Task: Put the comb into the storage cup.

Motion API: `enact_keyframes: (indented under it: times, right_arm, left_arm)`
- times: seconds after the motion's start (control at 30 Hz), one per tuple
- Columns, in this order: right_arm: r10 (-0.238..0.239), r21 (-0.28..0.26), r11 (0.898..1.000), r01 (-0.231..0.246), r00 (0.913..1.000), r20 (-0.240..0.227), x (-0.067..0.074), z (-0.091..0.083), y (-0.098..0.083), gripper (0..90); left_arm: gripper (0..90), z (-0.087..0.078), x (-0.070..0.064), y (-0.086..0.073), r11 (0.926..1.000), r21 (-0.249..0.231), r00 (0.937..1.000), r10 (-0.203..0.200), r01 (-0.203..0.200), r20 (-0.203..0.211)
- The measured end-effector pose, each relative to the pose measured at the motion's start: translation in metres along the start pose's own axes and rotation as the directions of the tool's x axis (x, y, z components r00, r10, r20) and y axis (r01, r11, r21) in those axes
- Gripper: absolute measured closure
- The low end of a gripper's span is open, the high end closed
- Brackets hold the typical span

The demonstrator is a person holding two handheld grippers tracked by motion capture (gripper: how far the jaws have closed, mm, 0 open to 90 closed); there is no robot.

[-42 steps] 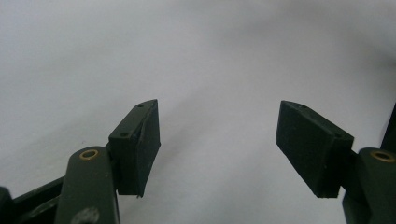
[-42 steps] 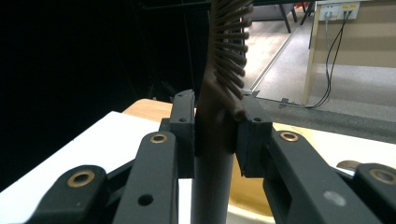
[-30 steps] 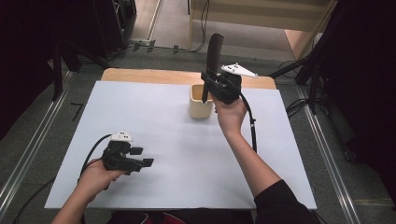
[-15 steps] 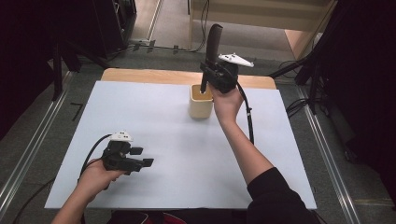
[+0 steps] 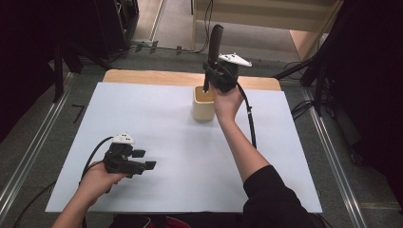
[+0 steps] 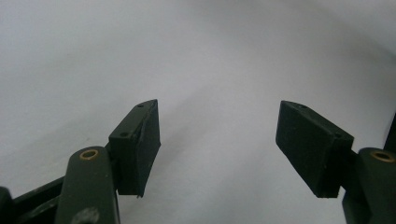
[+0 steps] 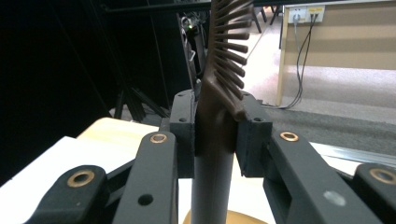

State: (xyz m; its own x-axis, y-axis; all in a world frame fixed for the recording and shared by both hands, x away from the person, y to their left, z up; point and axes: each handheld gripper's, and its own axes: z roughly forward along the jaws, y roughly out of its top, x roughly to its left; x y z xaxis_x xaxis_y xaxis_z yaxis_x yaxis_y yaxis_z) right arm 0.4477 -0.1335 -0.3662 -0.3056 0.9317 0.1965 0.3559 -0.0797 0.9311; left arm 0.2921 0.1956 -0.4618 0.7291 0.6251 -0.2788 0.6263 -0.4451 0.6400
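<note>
- The cup (image 5: 204, 103) stood on the sheet (image 5: 180, 156), near its far edge and a little right of the middle.
- The brush (image 5: 212, 56) stood upright, its handle end over the cup's mouth.
- The right gripper (image 5: 215, 78) held the brush just above the cup.
- The left gripper (image 5: 145, 160) lay well apart, at the sheet's near left.

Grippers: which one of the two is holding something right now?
The right gripper, raised over the cream cup, jaws shut on the dark brush. The left gripper rests low on the white table, jaws open and empty.
</note>
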Motion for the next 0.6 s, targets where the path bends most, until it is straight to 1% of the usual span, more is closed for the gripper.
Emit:
enact_keyframes:
  times: [0.17, 0.37, 0.47, 0.57, 0.6]
  right_arm:
    - [-0.01, 0.012, 1.0, 0.01, 0.9999, 0.005, 0.001, 0.004, -0.003, 69.8]
    - [-0.015, 0.043, 0.999, 0.014, 0.9998, 0.011, -0.002, 0.009, -0.008, 69.8]
    - [-0.009, 0.056, 0.998, 0.008, 0.9998, 0.016, -0.002, 0.011, -0.01, 69.8]
    - [0.015, 0.08, 0.997, -0.016, 0.9998, 0.014, -0.004, 0.012, -0.011, 69.8]
    - [0.015, 0.081, 0.997, -0.016, 0.9998, 0.013, -0.005, 0.013, -0.012, 69.8]
  left_arm:
    - [31.8, 0.0, 0.0, 0.0, 1.0, 0.0, 1.0, -0.002, 0.002, -0.005]
    - [31.8, 0.0, 0.0, 0.0, 1.0, 0.001, 1.0, -0.001, 0.001, -0.002]
    - [31.8, 0.0, 0.0, 0.0, 0.9999, 0.01, 1.0, 0.003, -0.003, -0.009]
    - [31.8, 0.0, 0.0, 0.0, 1.0, 0.009, 1.0, 0.004, -0.004, -0.006]
    - [31.7, 0.0, 0.0, 0.0, 1.0, 0.009, 1.0, 0.004, -0.004, -0.004]
